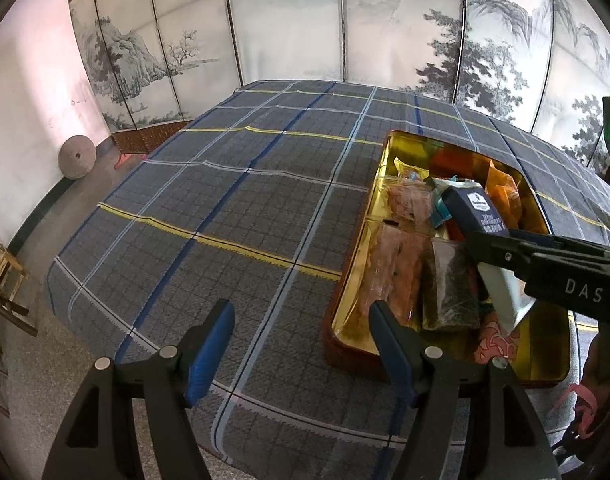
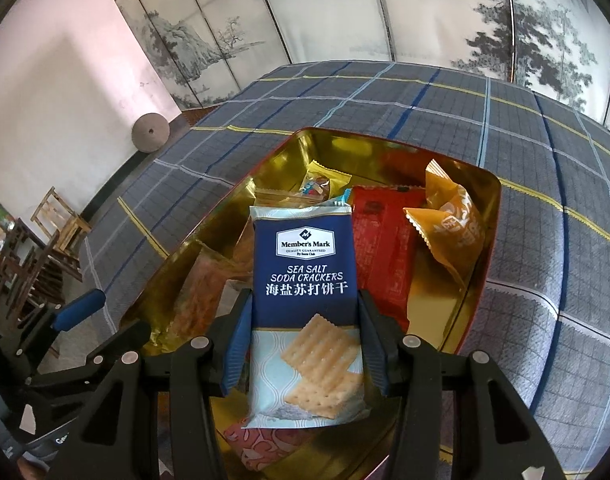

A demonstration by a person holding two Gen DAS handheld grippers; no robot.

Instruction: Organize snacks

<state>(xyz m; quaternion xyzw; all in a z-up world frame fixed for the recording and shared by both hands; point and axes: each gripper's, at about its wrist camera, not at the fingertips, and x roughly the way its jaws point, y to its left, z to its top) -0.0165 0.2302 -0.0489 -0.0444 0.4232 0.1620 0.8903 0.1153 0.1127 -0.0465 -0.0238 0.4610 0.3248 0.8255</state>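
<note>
Lying lengthwise between jaws, cracker packet [image 2: 305, 280]

On the blue cracker packet [image 2: 305, 280] a white badge is printed with "Member's Mark", "QUALITY GUARANTEED" beneath it, and a smaller line that is too fine to be read. Lower on the packet "SEA SALT SODA CRACKERS" is set in white, with "海盐苏打饼干" below. The letters "DAS" are seen on the black body of the right gripper [image 1: 501, 240] at the right of the left wrist view.
</note>
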